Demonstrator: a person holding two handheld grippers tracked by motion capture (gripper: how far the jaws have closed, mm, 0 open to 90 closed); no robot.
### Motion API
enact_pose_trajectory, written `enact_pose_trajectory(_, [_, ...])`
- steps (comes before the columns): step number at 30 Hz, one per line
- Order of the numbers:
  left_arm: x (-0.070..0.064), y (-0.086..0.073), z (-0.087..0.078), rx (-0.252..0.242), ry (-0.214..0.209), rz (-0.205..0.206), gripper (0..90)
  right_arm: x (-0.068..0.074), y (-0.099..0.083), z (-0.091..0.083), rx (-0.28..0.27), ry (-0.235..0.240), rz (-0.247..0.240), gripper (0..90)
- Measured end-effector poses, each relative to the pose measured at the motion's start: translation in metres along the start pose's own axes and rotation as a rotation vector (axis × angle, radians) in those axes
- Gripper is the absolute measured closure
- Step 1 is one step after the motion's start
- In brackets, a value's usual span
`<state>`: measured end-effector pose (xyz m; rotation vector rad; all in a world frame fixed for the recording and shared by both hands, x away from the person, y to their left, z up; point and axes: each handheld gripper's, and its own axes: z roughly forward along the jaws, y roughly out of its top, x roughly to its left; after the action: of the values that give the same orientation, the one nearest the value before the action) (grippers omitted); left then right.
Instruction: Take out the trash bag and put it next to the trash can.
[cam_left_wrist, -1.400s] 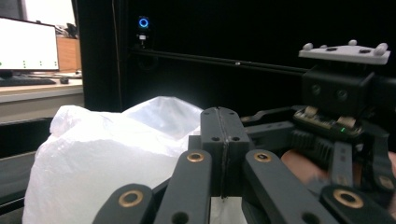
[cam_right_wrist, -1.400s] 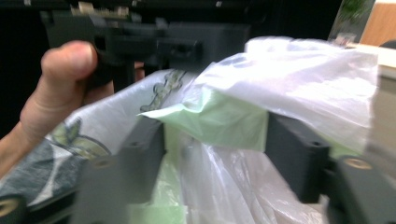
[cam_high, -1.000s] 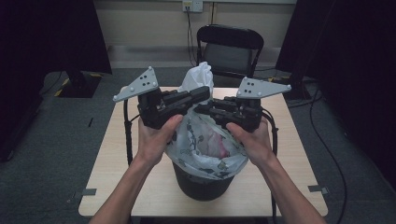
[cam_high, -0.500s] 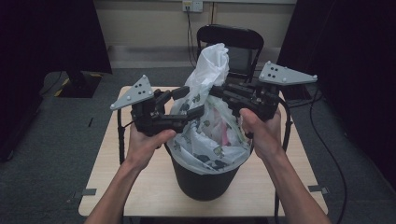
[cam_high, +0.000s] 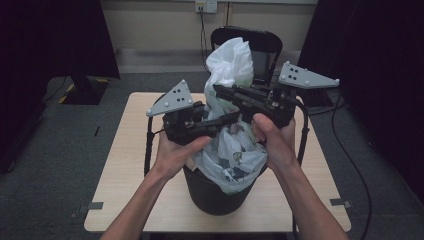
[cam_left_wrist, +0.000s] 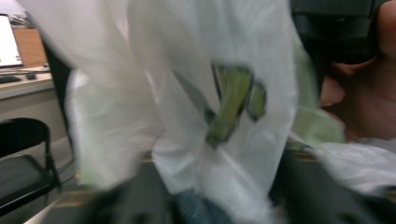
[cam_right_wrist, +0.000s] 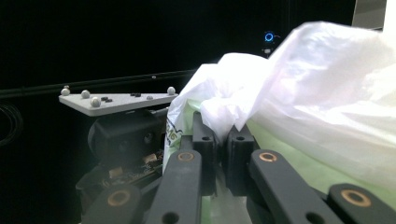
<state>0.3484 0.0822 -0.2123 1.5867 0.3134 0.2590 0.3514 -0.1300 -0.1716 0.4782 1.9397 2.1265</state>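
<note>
High view: wooden table (cam_high: 120, 190), black bin (cam_high: 210, 192), its white plastic bag (cam_high: 231, 70) gathered upward. Thin, slippery film; the bunched neck looks best to pinch. Right gripper (cam_right_wrist: 220, 140) clamps a fold; left gripper's (cam_high: 227, 117) closure unclear.

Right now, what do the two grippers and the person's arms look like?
Both grippers are black, the left gripper and right gripper each topped by a grey three-cornered plate with small round studs. A black cable trails from the left one. The forearms are bare, with no sleeves.
</note>
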Motion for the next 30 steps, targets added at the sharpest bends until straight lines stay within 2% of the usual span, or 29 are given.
enact_pose_trajectory(1, [0.000, 0.000, 0.000, 0.005, 0.005, 0.003, 84.9, 0.000, 0.000, -0.002, -0.002, 0.000, 0.000, 85.8])
enact_pose_trajectory(2, [0.000, 0.001, 0.000, 0.017, 0.000, 0.008, 86.5, 0.000, -0.001, -0.003, -0.001, -0.005, -0.004, 84.7])
enact_pose_trajectory(6, [0.002, 0.000, -0.005, 0.019, 0.025, 0.001, 88.0, 0.000, 0.000, -0.013, 0.005, -0.057, -0.037, 61.2])
enact_pose_trajectory(8, [0.007, 0.001, -0.011, 0.011, 0.038, -0.010, 88.1, 0.000, 0.000, -0.017, 0.019, -0.090, -0.040, 46.0])
enact_pose_trajectory(11, [0.013, 0.002, -0.020, -0.014, 0.064, -0.024, 88.0, -0.002, -0.003, -0.026, 0.051, -0.130, -0.041, 28.1])
enact_pose_trajectory(14, [0.016, 0.005, -0.029, -0.019, 0.097, -0.020, 88.0, -0.003, -0.007, -0.031, 0.062, -0.119, -0.038, 22.9])
enact_pose_trajectory(17, [0.020, 0.009, -0.035, -0.049, 0.107, -0.030, 88.0, -0.004, -0.016, -0.032, 0.105, -0.101, -0.031, 16.4])
enact_pose_trajectory(19, [0.021, 0.012, -0.035, -0.059, 0.110, -0.035, 88.0, -0.004, -0.023, -0.030, 0.120, -0.099, -0.032, 15.3])
enact_pose_trajectory(21, [0.021, 0.013, -0.034, -0.048, 0.125, -0.021, 88.0, -0.005, -0.029, -0.027, 0.141, -0.102, -0.030, 15.1])
enact_pose_trajectory(23, [0.020, 0.015, -0.033, -0.051, 0.125, -0.019, 88.0, -0.006, -0.032, -0.024, 0.148, -0.098, -0.033, 15.0])
enact_pose_trajectory(26, [0.018, 0.019, -0.034, -0.074, 0.104, -0.031, 88.0, -0.007, -0.038, -0.016, 0.175, -0.117, -0.044, 14.0])
enact_pose_trajectory(30, [0.015, 0.023, -0.032, -0.077, 0.088, -0.029, 88.0, -0.014, -0.046, -0.004, 0.208, -0.134, -0.042, 13.4])
